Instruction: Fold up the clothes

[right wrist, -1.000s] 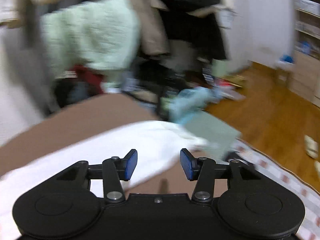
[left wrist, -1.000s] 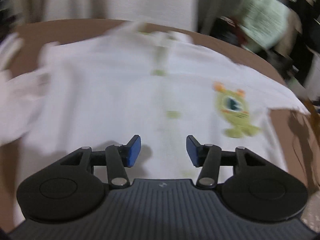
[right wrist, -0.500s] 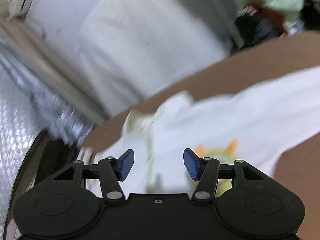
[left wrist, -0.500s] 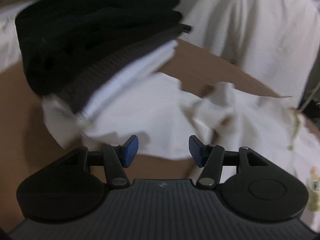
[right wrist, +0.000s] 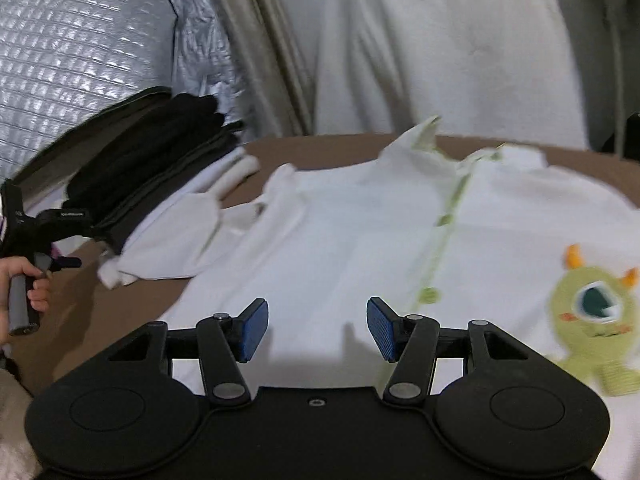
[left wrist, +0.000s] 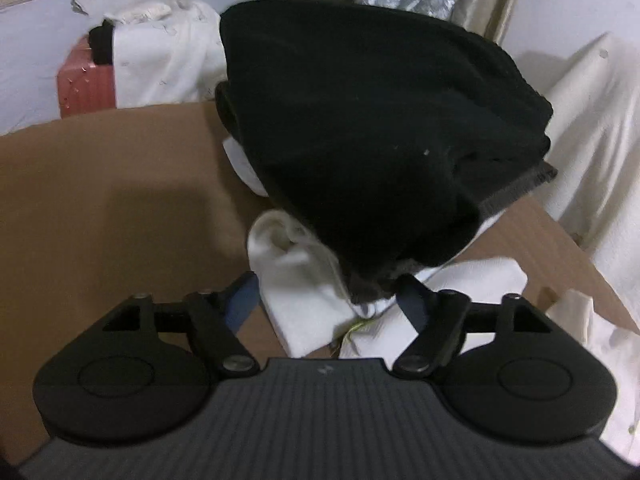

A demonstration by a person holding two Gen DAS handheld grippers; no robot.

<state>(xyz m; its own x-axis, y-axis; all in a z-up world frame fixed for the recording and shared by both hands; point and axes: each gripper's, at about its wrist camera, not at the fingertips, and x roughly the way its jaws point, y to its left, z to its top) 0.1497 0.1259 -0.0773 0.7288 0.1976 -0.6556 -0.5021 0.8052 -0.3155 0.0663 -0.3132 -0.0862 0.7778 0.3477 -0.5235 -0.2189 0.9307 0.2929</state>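
A white button shirt (right wrist: 360, 240) with a green monster patch (right wrist: 592, 312) lies spread face up on the brown table (right wrist: 120, 300). My right gripper (right wrist: 318, 328) hovers open over the shirt's lower front, with nothing between its blue pads. In the left wrist view the shirt's bunched white sleeve (left wrist: 312, 300) lies between the fingers of my left gripper (left wrist: 326, 306). Its jaws are opening and the pads do not press the cloth. A stack of folded black and grey clothes (left wrist: 380, 140) overhangs that sleeve. A hand (right wrist: 36, 280) grips the left tool's handle.
The dark folded stack (right wrist: 152, 160) sits at the table's left end, on top of white garments. A red suitcase (left wrist: 84, 84) stands behind the table. Silver quilted sheeting (right wrist: 72, 60) and a white draped cloth (right wrist: 440, 40) back the table's far edge.
Both views swung left. The left view went from the shirt's front to the sleeve by the dark stack, and its jaws widened. The right view went from the room's floor to the shirt.
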